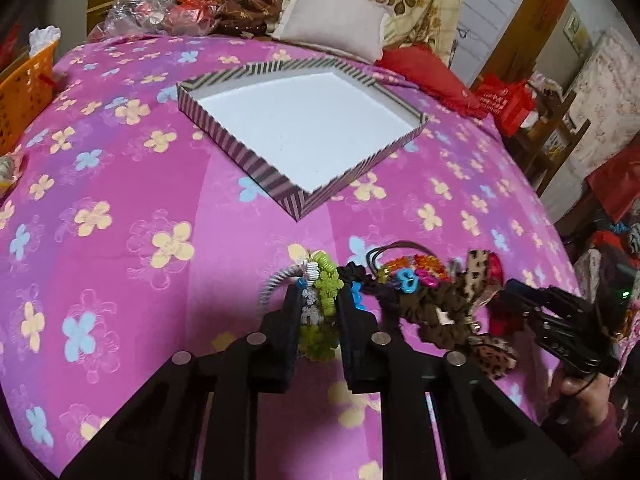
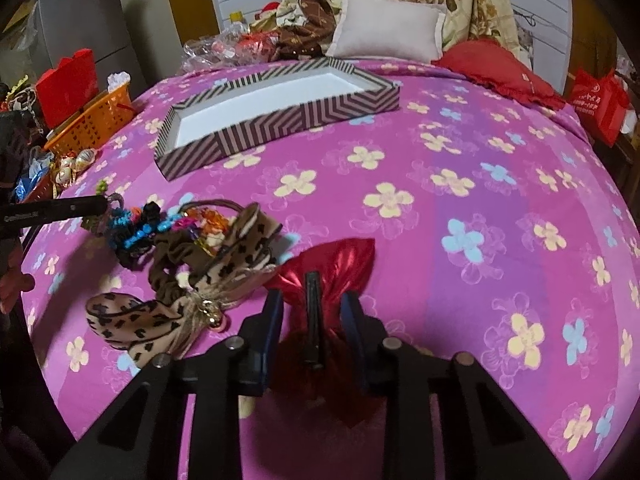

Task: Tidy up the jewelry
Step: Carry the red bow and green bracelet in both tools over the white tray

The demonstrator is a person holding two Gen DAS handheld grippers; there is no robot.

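A striped shallow box with a white inside lies on the pink flowered bedspread; it also shows in the right wrist view. My left gripper is shut on a green and white hair tie. Beside it lies a pile of hair accessories: beaded ties, a brown scrunchie, a leopard bow. My right gripper is shut on a shiny red bow clip next to that pile. The right gripper also shows in the left wrist view.
An orange basket stands at the bed's left edge with small items beside it. A white pillow, a red cushion and heaped cloth and bags lie at the far end. A red bag stands to the right.
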